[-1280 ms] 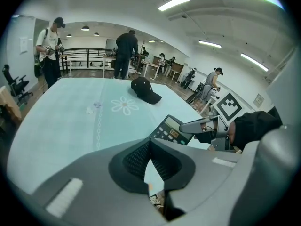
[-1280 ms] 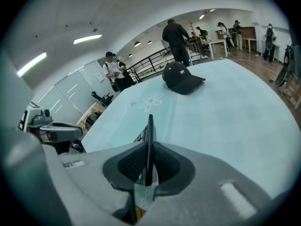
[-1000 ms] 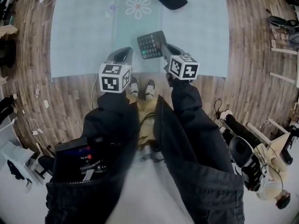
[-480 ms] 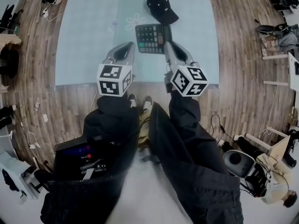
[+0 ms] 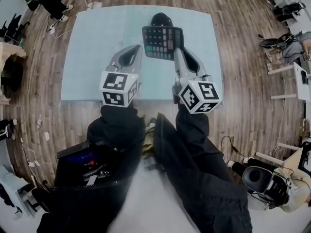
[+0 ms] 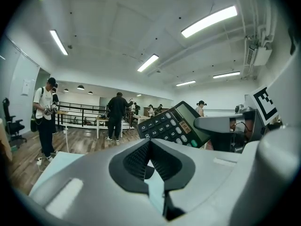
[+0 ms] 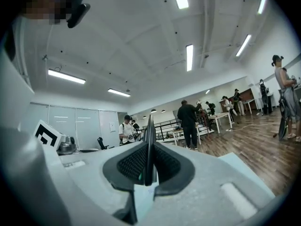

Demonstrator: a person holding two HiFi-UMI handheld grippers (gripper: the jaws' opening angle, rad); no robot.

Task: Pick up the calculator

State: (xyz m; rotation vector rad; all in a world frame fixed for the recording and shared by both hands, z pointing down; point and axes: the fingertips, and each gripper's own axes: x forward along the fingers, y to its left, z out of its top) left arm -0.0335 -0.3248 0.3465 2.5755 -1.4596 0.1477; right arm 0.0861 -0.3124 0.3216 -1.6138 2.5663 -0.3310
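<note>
The black calculator [image 5: 162,42] hangs in the air above the pale blue mat [image 5: 92,47], keys facing up. My right gripper [image 5: 177,51] is shut on its right edge. In the right gripper view the calculator [image 7: 149,131] stands edge-on, pinched between the pads of that gripper [image 7: 149,147]. My left gripper [image 5: 134,50] hovers just left of the calculator, apart from it. Its jaws [image 6: 150,143] meet at the tip with nothing between them. From the left gripper view I see the calculator [image 6: 173,125] tilted, with the right gripper's finger [image 6: 221,123] on it.
A black cap [image 5: 162,19] lies on the mat, mostly hidden behind the calculator. Wooden floor surrounds the mat. An open black bag [image 5: 82,161] hangs at my lower left. Several people [image 6: 115,115] stand by tables across the room.
Both grippers have risen together and levelled out. The calculator has gone up with the right gripper, well clear of the mat, and now covers most of the cap.
</note>
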